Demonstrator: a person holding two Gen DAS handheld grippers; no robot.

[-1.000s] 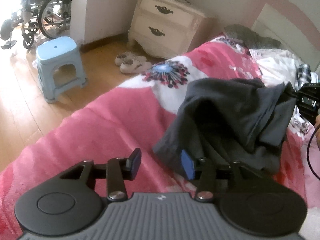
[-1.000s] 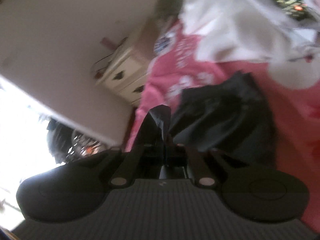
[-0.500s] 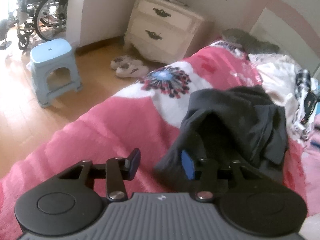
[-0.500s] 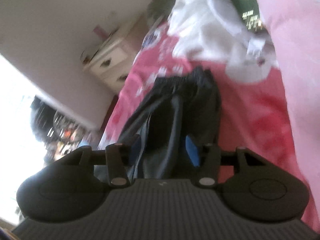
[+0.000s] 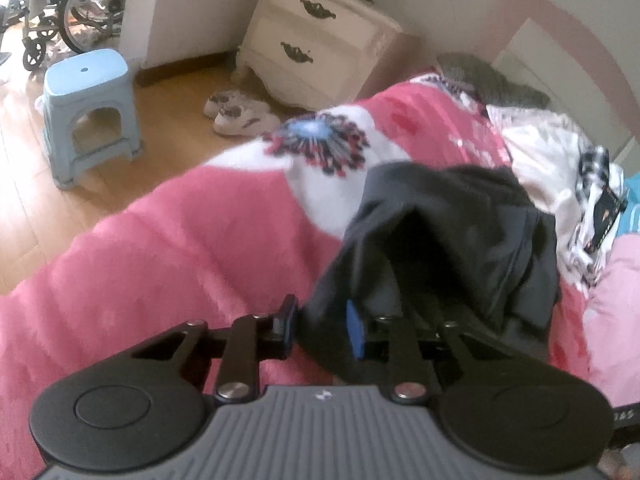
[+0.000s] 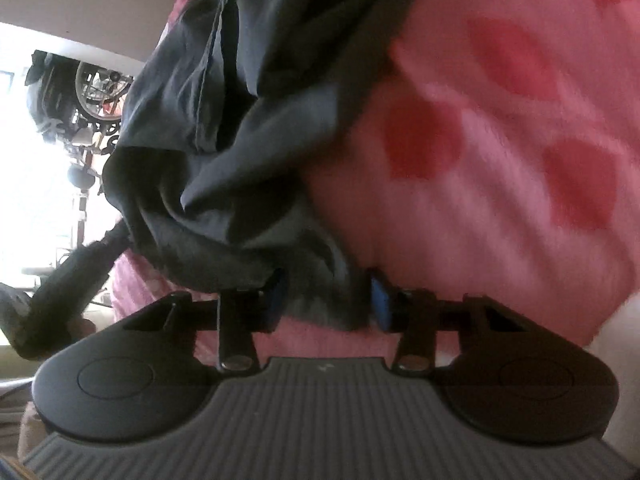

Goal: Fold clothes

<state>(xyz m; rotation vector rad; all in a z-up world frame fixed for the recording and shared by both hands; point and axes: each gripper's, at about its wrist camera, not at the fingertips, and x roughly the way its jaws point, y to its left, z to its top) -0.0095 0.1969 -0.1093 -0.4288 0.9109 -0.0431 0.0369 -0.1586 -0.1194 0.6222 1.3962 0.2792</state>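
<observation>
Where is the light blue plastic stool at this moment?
In the left wrist view the light blue stool stands on the wooden floor at the far left, beside the pink bedspread, with the white sneakers and cream nightstand to its right.

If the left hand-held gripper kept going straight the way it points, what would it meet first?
Most likely the dark garment: its near edge already lies between the closing jaws of the left hand-held gripper, with the pink blanket just beneath.

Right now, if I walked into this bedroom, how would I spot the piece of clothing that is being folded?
Look at the bed with the pink flowered blanket. Near its middle, just past the big blue and red flower print, lies a crumpled dark grey garment. It is the only dark cloth there; the heap of clothes beside it, toward the headboard, is white and patterned.
</observation>
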